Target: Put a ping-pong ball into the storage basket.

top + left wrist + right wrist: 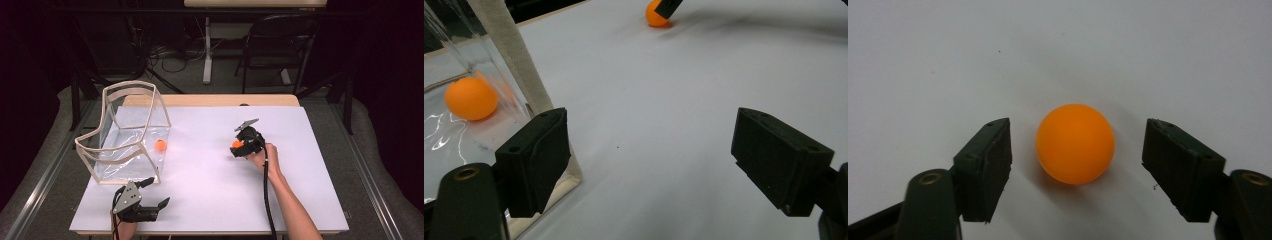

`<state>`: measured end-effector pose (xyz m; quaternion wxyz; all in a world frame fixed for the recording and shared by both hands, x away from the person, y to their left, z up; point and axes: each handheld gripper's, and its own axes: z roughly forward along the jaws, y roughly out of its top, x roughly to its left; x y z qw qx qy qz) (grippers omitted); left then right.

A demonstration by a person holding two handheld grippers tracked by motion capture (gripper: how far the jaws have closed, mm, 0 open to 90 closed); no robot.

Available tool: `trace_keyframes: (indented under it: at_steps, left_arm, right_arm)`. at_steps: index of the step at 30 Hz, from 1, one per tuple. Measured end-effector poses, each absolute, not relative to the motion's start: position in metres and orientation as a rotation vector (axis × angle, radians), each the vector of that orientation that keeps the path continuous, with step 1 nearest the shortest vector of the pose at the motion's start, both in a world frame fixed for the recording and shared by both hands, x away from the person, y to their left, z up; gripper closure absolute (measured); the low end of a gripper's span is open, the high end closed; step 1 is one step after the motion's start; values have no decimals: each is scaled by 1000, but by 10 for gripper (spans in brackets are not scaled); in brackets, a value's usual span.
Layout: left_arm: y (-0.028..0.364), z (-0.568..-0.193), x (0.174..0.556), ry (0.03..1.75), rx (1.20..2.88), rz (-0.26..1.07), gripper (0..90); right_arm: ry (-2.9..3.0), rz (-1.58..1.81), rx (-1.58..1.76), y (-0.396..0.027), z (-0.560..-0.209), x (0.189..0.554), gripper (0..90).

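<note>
Right gripper view has the orange ball (1075,144) sitting dead centre between the two black pads of the right tool (1075,165), with a visible sliver of white surface (1058,45) on each side of it. So the pads are apart and not pressing yet, ball between them but not clamped. My read is the person lined it up that way on purpose: a ball rolls off if one pad hits first, so you want it centred before the squeeze.

From the high view, that ball (237,144) is out on the open middle-right of the surface, well apart from the clear bag (131,135) with the pale trim standing at the left. A second orange ball (160,145) is already inside the bag, low by its right wall (so I'd guess the job is collecting balls into it).

The left tool (150,200) rests near the front edge, just below the bag, jaws wide apart with nothing in them. In its own view the left pad (536,157) sits right beside the bag's fabric edge, maybe parked there to steady or hold the bag once needed.

As for pointing: it's a sphere, no long axis, no facing, so any approach angle works.
</note>
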<state>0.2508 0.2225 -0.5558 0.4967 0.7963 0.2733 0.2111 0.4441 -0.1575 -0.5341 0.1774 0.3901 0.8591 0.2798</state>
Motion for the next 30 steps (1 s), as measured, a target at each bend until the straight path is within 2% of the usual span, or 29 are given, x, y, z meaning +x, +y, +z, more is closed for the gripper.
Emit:
trace_keyframes:
  at_steps: [6, 12, 30]
  left_arm:
    - [222, -556, 251, 663, 1927, 513, 158]
    - [223, -556, 251, 666, 1924, 509, 157]
    - [223, -556, 251, 662, 1928, 507, 158]
  right_arm:
    - [2441, 796, 1100, -156, -538, 446, 418]
    - [2446, 776, 1094, -155, -539, 446, 481]
    - [2456, 752, 1084, -157, -534, 444, 507]
